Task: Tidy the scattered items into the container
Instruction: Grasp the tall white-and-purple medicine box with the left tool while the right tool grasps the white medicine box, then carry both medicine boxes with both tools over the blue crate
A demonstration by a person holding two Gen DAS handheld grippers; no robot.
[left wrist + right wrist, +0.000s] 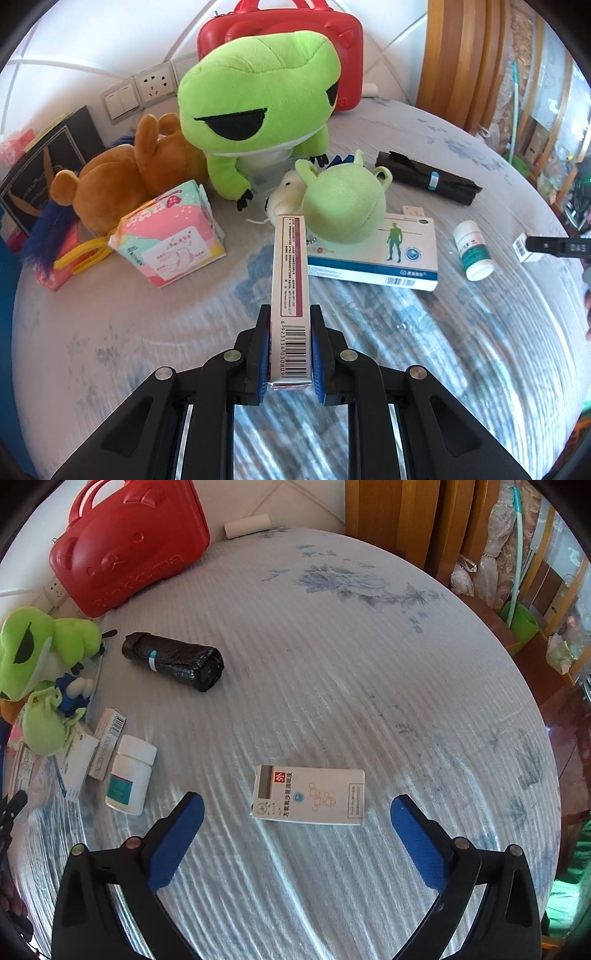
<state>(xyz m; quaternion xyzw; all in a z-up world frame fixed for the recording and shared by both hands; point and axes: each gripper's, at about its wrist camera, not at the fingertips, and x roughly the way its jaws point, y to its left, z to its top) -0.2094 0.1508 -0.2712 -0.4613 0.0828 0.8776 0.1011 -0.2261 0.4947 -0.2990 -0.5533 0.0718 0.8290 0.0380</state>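
Left tongs (290,325) pinch a slim medicine carton (289,269) above the bed (332,646). Right tongs (297,810) spread before a flat eye-drop box (308,797). Pill bottle (130,775), bag roll (173,661), plush frog (258,92) lie scattered; red case (129,542) stands closed: tidying barely begun.

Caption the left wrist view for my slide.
Left tool shut on a slim carton, facing plush toys on the bedsheet.

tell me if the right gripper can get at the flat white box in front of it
Probably yes. The right gripper is open, and the flat white box lies alone on the bedsheet just ahead of its fingertips, with nothing between or on top.
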